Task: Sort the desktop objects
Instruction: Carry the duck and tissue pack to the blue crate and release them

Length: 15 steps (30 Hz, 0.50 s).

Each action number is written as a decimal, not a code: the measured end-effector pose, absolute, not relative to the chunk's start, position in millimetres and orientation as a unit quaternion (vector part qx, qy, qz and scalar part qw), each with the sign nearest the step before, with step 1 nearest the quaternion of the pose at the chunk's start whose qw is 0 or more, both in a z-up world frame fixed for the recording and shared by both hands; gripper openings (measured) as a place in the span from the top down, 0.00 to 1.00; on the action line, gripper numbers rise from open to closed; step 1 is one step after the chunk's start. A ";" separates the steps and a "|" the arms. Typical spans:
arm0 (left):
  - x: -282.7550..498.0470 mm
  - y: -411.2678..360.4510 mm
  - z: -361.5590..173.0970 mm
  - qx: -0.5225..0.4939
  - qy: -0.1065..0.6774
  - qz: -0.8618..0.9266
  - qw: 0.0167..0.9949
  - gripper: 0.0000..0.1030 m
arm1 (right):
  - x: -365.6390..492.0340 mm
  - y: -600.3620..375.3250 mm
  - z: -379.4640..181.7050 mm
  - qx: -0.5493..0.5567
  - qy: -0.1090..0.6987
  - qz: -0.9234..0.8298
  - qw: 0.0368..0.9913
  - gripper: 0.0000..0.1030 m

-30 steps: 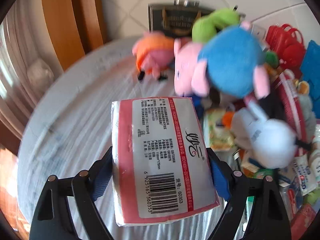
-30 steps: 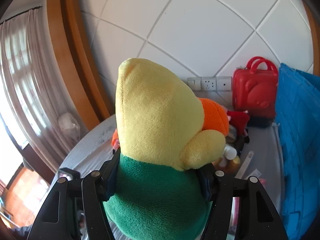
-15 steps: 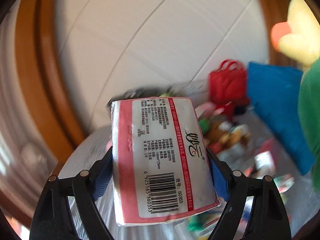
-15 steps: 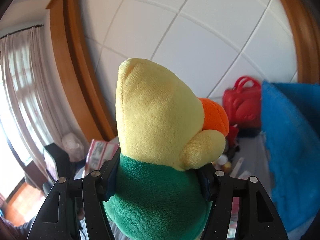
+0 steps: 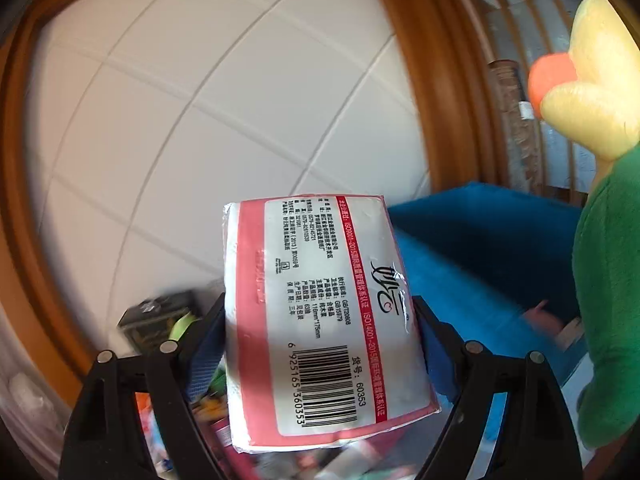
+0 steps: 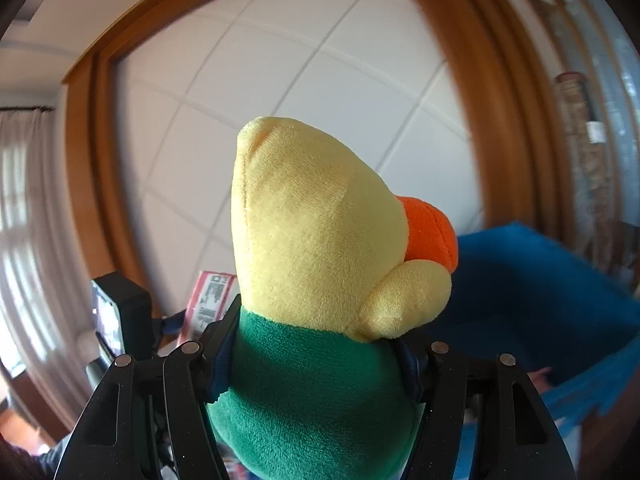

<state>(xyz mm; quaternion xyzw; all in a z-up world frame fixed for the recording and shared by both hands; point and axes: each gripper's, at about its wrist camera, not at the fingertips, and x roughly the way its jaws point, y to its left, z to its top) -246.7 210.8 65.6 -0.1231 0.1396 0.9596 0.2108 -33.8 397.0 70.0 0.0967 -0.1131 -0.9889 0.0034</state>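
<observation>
My left gripper (image 5: 320,344) is shut on a pink and white tissue pack (image 5: 320,312) with a barcode, held up in the air. My right gripper (image 6: 316,360) is shut on a yellow plush duck (image 6: 316,232) with an orange beak and green shirt. The duck also shows at the right edge of the left wrist view (image 5: 600,120). The tissue pack shows in the right wrist view (image 6: 208,300), left of the duck. A blue fabric bin (image 5: 492,248) lies behind the pack and to the right of the duck (image 6: 540,292).
A white tiled wall (image 5: 200,100) with a wooden frame (image 5: 432,80) fills the background. Blurred clutter of small objects (image 5: 160,320) lies low at the left behind the pack. A curtain (image 6: 24,220) hangs at the left.
Both grippers have lifted and swung right with their loads. The table and its toys have dropped out of view, and the blue bin now sits closer ahead.
</observation>
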 end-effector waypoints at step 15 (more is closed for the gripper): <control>-231.4 376.9 100.3 -0.117 0.175 0.948 0.240 0.13 | -47.8 586.4 57.8 0.121 -0.138 -0.977 -0.113 0.36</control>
